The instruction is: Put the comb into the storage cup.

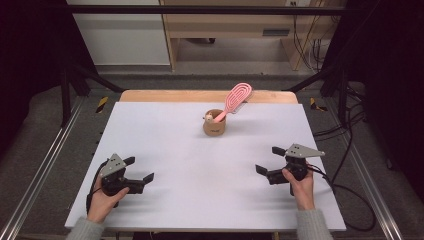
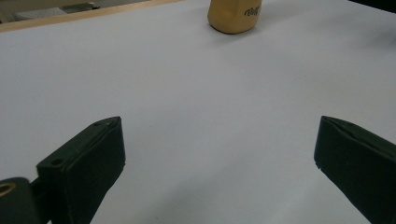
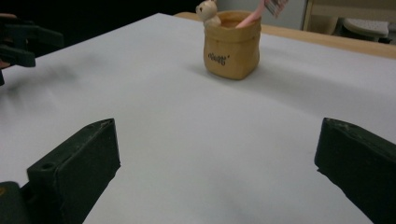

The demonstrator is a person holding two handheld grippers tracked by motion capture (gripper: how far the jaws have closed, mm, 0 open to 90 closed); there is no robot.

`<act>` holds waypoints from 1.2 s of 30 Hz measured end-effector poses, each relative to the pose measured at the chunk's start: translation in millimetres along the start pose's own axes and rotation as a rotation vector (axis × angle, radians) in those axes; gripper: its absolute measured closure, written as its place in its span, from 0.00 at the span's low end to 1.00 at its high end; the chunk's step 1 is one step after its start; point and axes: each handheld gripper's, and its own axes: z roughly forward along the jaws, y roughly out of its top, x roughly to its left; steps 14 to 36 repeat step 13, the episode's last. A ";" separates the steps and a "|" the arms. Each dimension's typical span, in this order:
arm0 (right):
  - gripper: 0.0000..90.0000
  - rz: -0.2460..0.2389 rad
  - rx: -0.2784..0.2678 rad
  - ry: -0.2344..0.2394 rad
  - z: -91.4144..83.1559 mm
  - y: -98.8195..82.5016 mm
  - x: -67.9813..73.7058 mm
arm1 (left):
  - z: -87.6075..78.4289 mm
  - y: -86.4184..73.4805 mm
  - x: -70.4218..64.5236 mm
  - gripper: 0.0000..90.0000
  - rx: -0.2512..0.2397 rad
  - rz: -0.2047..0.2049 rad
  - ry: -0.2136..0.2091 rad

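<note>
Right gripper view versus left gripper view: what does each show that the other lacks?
The right gripper view alone shows the cup's open rim with the small bear figure, the pink brush handle leaning inside, and the left gripper far off. The left gripper view alone shows a stretch of the table's wooden edge. Both share the tan cup, the white tabletop and wide-open jaws.

I work at a white tabletop (image 1: pixel 165 150) whose wooden far edge (image 1: pixel 200 95) shows beyond it, with grey floor (image 1: pixel 45 125) on both sides. Past it stand a white cabinet (image 1: pixel 125 37) and a pale wooden shelf unit (image 1: pixel 235 25), with black cables (image 1: pixel 307 50) hanging at its right. A black frame bar (image 1: pixel 200 9) crosses above, and metal rails (image 1: pixel 35 170) flank me.
</note>
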 end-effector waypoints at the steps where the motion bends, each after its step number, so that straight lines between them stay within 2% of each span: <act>1: 0.01 -0.002 0.004 -0.001 0.0 -3.7 -0.1 | 0.0 0.0 0.1 0.02 -0.001 0.001 0.000; 11: 0.01 0.002 0.038 0.004 -1.3 -17.8 -1.9 | -0.8 0.4 -0.1 0.02 -0.008 0.008 0.000; 36: 0.01 0.000 0.038 0.008 -1.3 -18.5 -1.2 | -0.9 0.7 -0.1 0.02 -0.009 0.009 0.000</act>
